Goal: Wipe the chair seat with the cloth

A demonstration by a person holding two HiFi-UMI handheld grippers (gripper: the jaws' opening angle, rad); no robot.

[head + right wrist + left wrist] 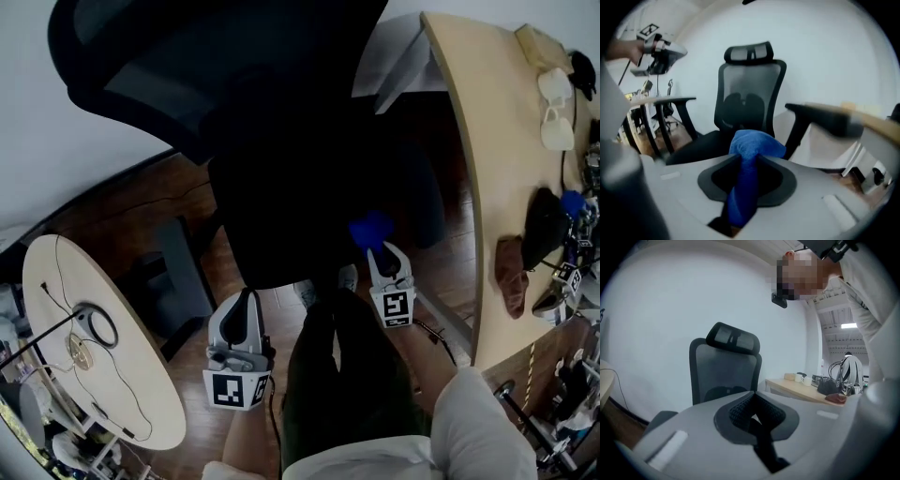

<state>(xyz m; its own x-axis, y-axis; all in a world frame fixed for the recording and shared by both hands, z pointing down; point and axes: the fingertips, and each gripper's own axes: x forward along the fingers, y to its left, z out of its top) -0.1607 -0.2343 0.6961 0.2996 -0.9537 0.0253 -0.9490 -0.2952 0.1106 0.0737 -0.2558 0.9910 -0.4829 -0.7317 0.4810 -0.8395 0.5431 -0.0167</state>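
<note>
- Left gripper [754, 417]: jaws together, nothing between them.
- Chair [723, 376] stands beyond (headrest [733, 338] on top), before a white wall [670, 301].
- Desk [799, 389] at far right, carrying pale cups [802, 378].

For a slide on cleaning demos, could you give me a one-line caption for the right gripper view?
Right gripper clamps a blue cloth, facing the black office chair.

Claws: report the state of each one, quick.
Left claw: closed, holding nothing.
Right claw: closed on the blue cloth.
</note>
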